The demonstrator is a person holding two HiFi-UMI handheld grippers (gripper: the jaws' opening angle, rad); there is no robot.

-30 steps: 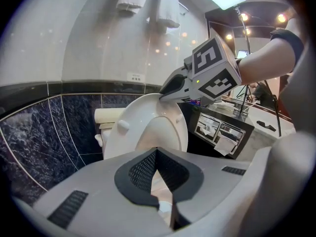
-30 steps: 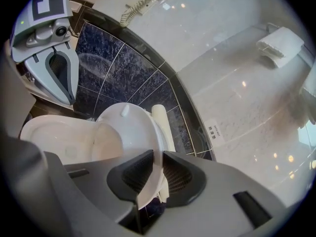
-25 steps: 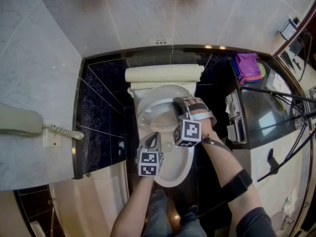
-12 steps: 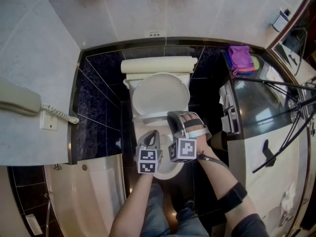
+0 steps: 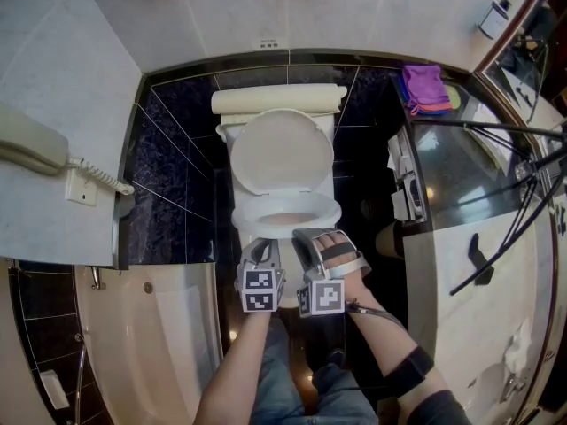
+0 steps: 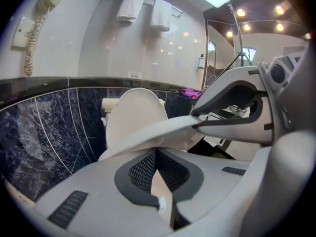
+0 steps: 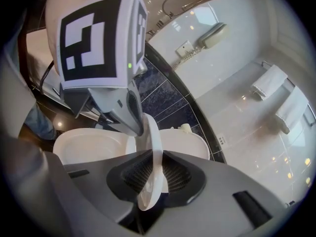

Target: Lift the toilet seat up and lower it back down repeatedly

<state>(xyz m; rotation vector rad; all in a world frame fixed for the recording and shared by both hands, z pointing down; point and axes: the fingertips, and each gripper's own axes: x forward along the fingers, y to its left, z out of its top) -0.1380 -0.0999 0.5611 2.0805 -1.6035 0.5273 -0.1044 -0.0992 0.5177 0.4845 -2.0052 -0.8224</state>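
Note:
The white toilet seat (image 5: 288, 212) hangs tilted a little above the bowl, in front of the raised lid (image 5: 282, 153). My right gripper (image 5: 306, 235) is shut on the seat's front rim. In the right gripper view the thin rim (image 7: 152, 181) stands on edge between the black pads, and the jaws have just been opening slightly with the rim still between them. My left gripper (image 5: 263, 248) sits just left of it at the seat's front edge, with its jaws together and nothing in them. Seen from the left gripper view, the seat (image 6: 148, 135) runs over its pads (image 6: 143, 169) to the right gripper (image 6: 197, 122).
A cistern (image 5: 276, 100) stands behind the lid against dark tiles. Left are a wall phone (image 5: 31, 144) and a bathtub (image 5: 168, 343). Right is a glass counter (image 5: 461, 193) with purple cloths (image 5: 423, 87) and thin black rods across it. My legs stand below the bowl.
The seat has swung down from near the lid towards the bowl. Both grippers have come back towards me with it, the right one farther.

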